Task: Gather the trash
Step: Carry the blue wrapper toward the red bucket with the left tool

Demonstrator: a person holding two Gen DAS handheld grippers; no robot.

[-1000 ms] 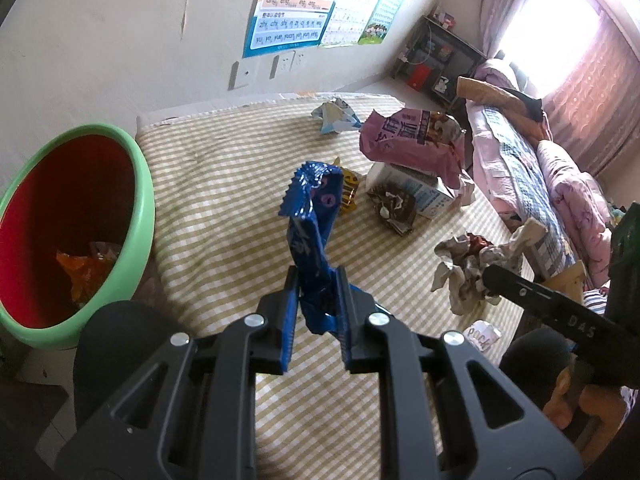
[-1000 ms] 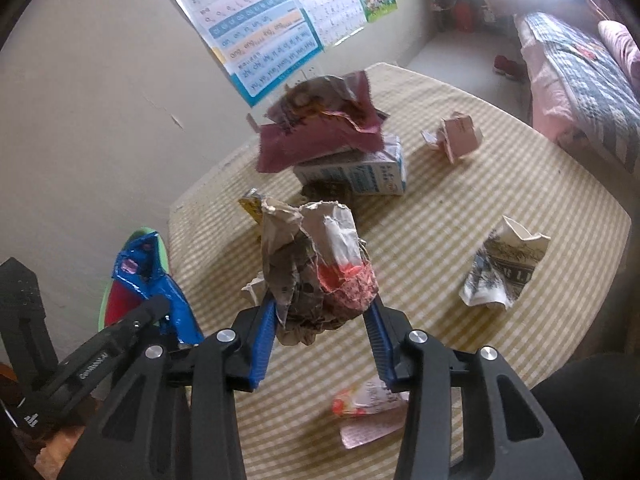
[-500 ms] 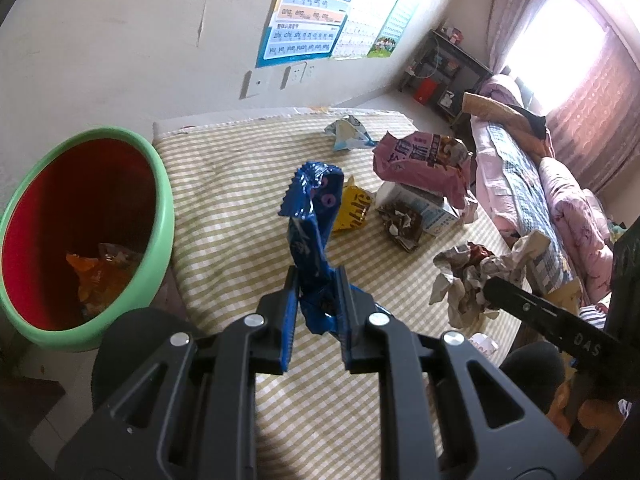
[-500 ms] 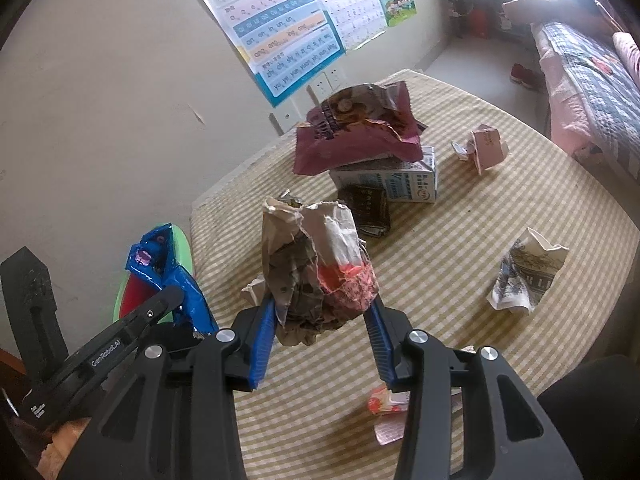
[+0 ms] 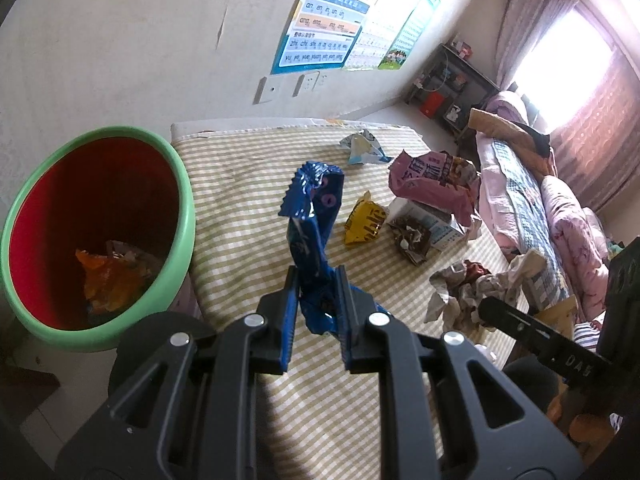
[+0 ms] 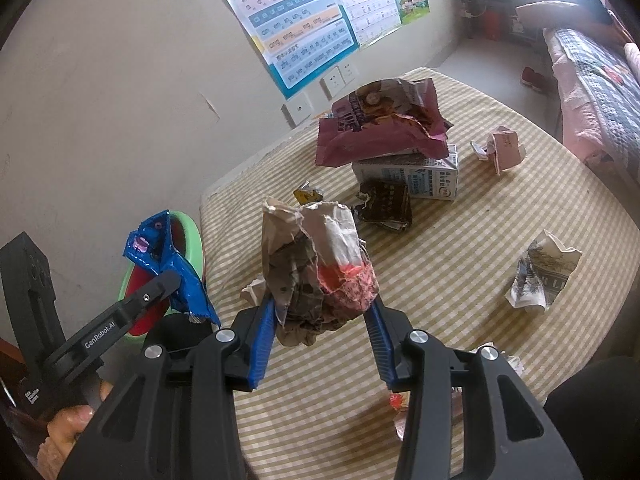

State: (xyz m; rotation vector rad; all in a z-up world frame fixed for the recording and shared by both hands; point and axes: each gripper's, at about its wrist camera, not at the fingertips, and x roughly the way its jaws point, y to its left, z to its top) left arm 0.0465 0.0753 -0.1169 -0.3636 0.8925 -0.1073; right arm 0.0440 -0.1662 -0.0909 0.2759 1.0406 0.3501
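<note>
Left gripper clamped narrow on a blue snack wrapper, held upright above the checked tablecloth, just right of the green-rimmed red bin. Right gripper closed partway on a crumpled brown paper wad, farther from the bin. Orange wrapper lies inside the bin. Beyond the bin on the cloth: yellow packet, milk carton with a maroon snack bag resting on top.

Readable text: "GenRobot.AI" printed in white along the finger of the left gripper, right wrist view. Wall poster carries pinyin rows: "ong, eng, ing, ang"; "zhi, chi, shi". Packaging print is illegible.
</note>
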